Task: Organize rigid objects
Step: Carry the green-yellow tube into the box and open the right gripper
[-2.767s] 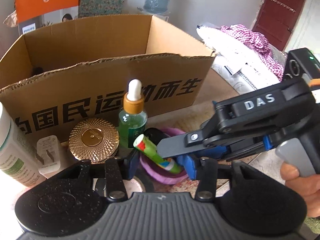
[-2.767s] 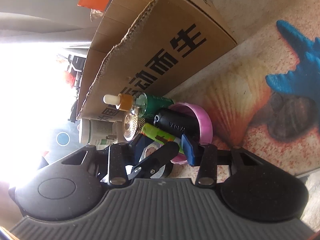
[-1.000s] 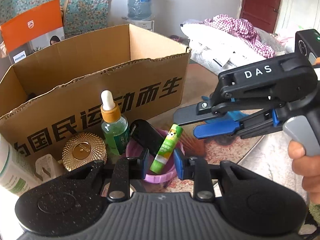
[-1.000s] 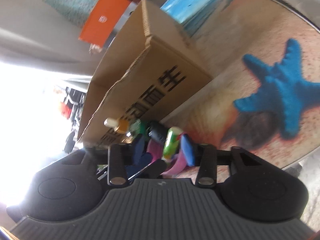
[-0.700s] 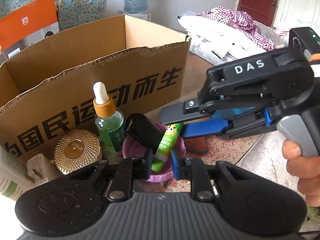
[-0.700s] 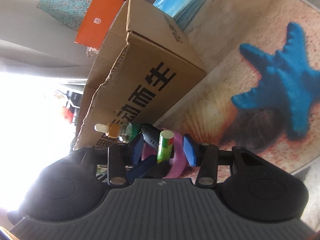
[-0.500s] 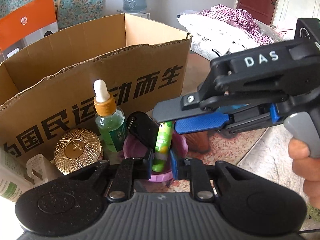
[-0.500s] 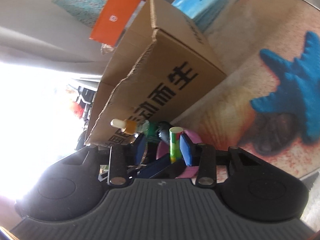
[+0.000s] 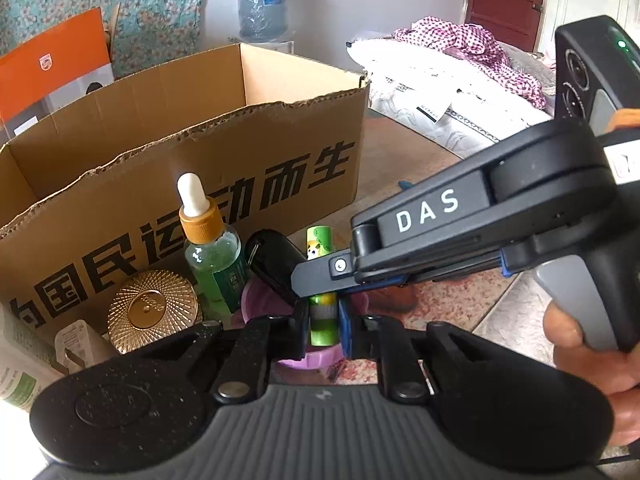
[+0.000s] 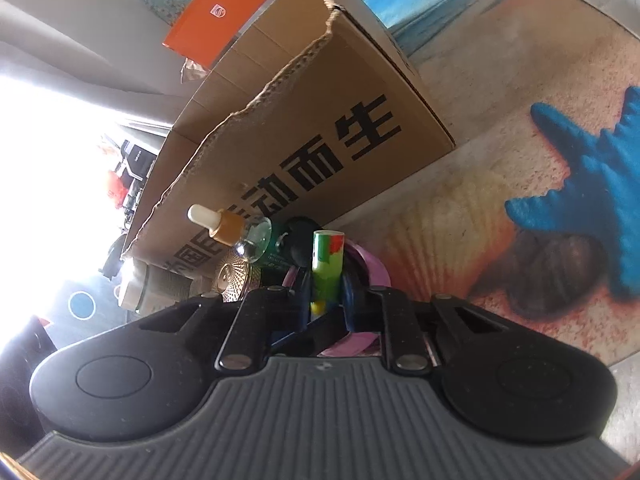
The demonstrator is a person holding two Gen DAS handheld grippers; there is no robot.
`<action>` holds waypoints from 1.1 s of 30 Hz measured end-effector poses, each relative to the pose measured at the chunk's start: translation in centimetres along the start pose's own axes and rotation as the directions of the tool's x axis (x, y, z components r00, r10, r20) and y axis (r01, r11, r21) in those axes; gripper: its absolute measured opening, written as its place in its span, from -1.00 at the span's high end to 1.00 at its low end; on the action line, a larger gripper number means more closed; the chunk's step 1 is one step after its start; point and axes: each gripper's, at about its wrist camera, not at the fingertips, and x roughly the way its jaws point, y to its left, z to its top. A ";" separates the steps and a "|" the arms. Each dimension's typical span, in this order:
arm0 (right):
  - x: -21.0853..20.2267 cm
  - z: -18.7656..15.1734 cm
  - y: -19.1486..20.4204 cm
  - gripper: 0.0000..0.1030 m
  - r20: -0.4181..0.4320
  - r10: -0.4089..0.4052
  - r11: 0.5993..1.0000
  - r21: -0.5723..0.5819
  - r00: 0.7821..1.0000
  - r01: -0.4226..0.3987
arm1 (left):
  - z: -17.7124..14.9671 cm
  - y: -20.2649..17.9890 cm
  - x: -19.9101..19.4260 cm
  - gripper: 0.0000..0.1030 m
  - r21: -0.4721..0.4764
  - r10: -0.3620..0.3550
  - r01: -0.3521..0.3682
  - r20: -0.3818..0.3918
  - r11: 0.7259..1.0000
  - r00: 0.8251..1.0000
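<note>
A green tube with a cartoon panda stands upright above a purple bowl. My left gripper is shut on the tube's lower end. My right gripper is shut on the same tube and crosses over from the right in the left wrist view. A black case leans in the bowl. A green dropper bottle, a gold round lid and a white bottle stand beside it, in front of an open cardboard box.
The table has a beach print with a blue starfish. An orange Philips carton stands behind the box. A pile of bedding lies at the far right. A white plug sits by the gold lid.
The tube went from lying tilted in the bowl to upright. Both grippers have closed on it; the right one moved in from the right.
</note>
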 end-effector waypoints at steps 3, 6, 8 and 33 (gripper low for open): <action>-0.9 -0.5 0.9 0.72 0.019 -0.006 0.999 -0.036 1.000 0.007 | 0.0 0.0 -1.1 0.69 -0.008 -0.006 0.007 0.018 1.000 1.000; -2.0 -0.8 2.9 0.72 0.043 -0.004 0.996 -0.090 0.999 0.008 | 0.3 0.0 -3.1 0.69 -0.003 -0.003 0.003 0.060 1.000 0.998; -3.0 -0.4 4.5 0.72 0.064 0.008 0.991 -0.137 0.998 0.001 | 0.9 0.2 -4.8 0.68 -0.003 0.011 -0.010 0.100 1.000 0.995; 18.8 12.8 19.6 0.71 -0.514 -0.072 0.951 -0.293 0.854 -0.096 | 5.3 18.3 -8.0 0.15 -0.332 0.228 -0.231 -0.048 0.915 0.973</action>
